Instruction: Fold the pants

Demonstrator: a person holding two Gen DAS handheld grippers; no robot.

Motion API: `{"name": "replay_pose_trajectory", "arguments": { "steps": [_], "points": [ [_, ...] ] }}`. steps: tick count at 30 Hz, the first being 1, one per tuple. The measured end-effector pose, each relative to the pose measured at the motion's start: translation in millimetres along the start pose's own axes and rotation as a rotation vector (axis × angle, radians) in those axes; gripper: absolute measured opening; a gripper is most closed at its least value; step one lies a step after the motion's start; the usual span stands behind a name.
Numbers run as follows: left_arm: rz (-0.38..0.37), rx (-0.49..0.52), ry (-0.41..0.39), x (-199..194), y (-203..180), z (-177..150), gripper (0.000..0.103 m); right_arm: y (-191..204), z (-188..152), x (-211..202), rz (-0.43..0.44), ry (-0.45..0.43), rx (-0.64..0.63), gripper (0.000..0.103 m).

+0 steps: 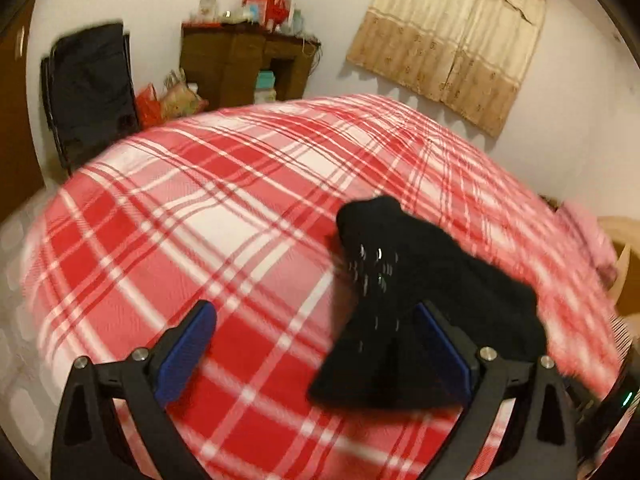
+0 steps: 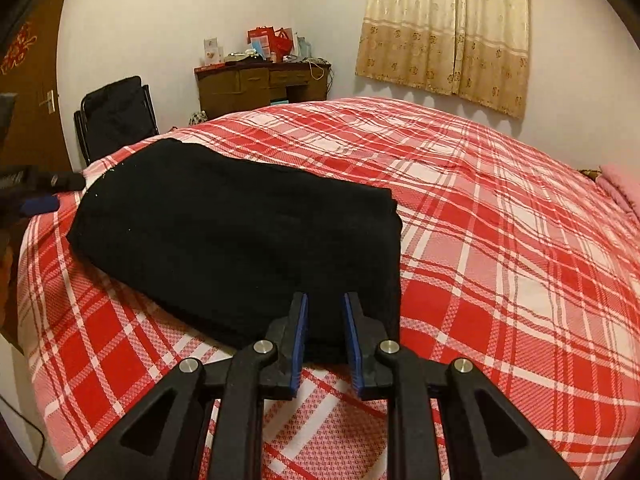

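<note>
In the left wrist view, blurred throughout, the left gripper (image 1: 316,344) stood with its jaws wide apart over the red plaid bed cover (image 1: 168,216). The black pants (image 1: 420,300) lay as a dark bundle toward the right side of the bed, their near end reaching in between the jaws and lying against the right blue pad (image 1: 444,350), though no pinch was made; the left pad stood well clear over bare plaid. To do this step well, I judged this hand should have shifted to the right until the cloth edge sat squarely between both pads, then closed on all layers at once.

In the right wrist view, sharp and steady, the right gripper (image 2: 326,344) had its jaws drawn near together with a narrow gap between them, at the near edge of the pants (image 2: 236,236). The dark cloth filled that gap, and the pads appeared to be clamped on the near hem. The pants lay as a thick, partly folded slab toward the near left part of the bed, running toward its left edge, where part of the other gripper (image 2: 38,204) showed. Good handling here would likely have meant confirming the bite held every layer before lifting, keeping the two hands level so the fold line stayed straight, and carrying the edge over low to avoid dragging the cover into wrinkles.
</note>
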State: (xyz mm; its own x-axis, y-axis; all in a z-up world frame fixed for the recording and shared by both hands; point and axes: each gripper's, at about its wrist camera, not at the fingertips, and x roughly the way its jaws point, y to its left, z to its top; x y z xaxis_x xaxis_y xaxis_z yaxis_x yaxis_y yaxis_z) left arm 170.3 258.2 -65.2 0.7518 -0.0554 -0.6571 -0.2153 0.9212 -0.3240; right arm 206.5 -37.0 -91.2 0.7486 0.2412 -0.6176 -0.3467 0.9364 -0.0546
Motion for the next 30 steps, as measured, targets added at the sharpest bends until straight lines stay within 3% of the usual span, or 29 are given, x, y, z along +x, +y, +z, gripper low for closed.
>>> {"name": "replay_pose_trajectory", "arguments": {
  "steps": [2, 4, 6, 8, 9, 10, 11, 13, 15, 18, 19, 21, 22, 23, 26, 28, 30],
  "points": [
    [-0.102, -0.021, 0.093, 27.8, -6.4, 12.5, 0.101, -0.4, -0.1, 1.1, 0.001, -0.003, 0.002, 0.02],
    [-0.127, -0.049, 0.171, 59.4, -12.6, 22.7, 0.103, 0.5, -0.8, 1.1, 0.0, -0.007, 0.0, 0.02],
    [-0.127, -0.037, 0.176, 74.2, -22.5, 32.8, 0.103, 0.0, -1.5, 0.9, 0.0, -0.01, 0.0, 0.02],
    [-0.174, -0.061, 0.207, 86.3, -29.5, 43.3, 0.102, -0.2, -2.7, 0.2, 0.003, -0.015, 0.003, 0.02],
    [-0.223, -0.077, 0.217, 87.8, -32.0, 45.6, 0.097, -0.6, -3.3, 0.1, 0.004, -0.017, 0.004, 0.02],
    [-0.28, -0.094, 0.238, 92.5, -35.0, 46.9, 0.07, -1.2, -3.5, 0.0, 0.005, -0.019, 0.004, 0.02],
    [-0.263, -0.102, 0.251, 95.3, -35.7, 48.2, 0.056, -1.6, -3.7, -0.1, 0.005, -0.021, 0.005, 0.02],
    [-0.203, -0.083, 0.205, 91.4, -37.5, 50.4, 0.042, -2.0, -3.7, 0.2, 0.01, -0.023, 0.007, 0.02],
    [-0.134, 0.01, 0.108, 76.7, -49.6, 47.2, 0.031, -2.5, -4.2, -0.2, 0.014, -0.027, 0.01, 0.02],
    [0.053, 0.181, -0.024, 66.5, -71.6, 40.7, 0.031, -2.9, -5.8, -0.1, 0.018, -0.031, 0.011, 0.02],
    [0.129, 0.248, -0.047, 70.7, -77.3, 39.6, 0.036, -2.7, -5.7, -0.2, 0.018, -0.031, 0.01, 0.02],
    [0.347, 0.371, -0.06, 86.4, -79.8, 36.9, 0.052, -2.8, -6.2, -0.5, 0.018, -0.032, 0.009, 0.02],
    [0.453, 0.425, -0.03, 98.1, -77.9, 36.3, 0.074, -2.7, -6.0, -0.4, 0.019, -0.032, 0.01, 0.02],
    [0.456, 0.422, -0.023, 97.0, -71.8, 39.0, 0.077, -2.5, -6.0, -0.5, 0.019, -0.033, 0.01, 0.021],
    [0.333, 0.302, -0.073, 57.7, -48.1, 48.7, 0.077, -1.5, -6.0, -0.1, 0.014, -0.038, 0.008, 0.021],
    [0.394, 0.286, -0.153, 33.5, -44.8, 49.7, 0.078, 0.3, -6.4, -0.1, 0.008, -0.042, 0.003, 0.021],
    [0.403, 0.29, -0.214, 9.8, -45.7, 43.6, 0.078, 1.2, -7.1, -0.9, 0.004, -0.043, -0.001, 0.021]
  ]
}}
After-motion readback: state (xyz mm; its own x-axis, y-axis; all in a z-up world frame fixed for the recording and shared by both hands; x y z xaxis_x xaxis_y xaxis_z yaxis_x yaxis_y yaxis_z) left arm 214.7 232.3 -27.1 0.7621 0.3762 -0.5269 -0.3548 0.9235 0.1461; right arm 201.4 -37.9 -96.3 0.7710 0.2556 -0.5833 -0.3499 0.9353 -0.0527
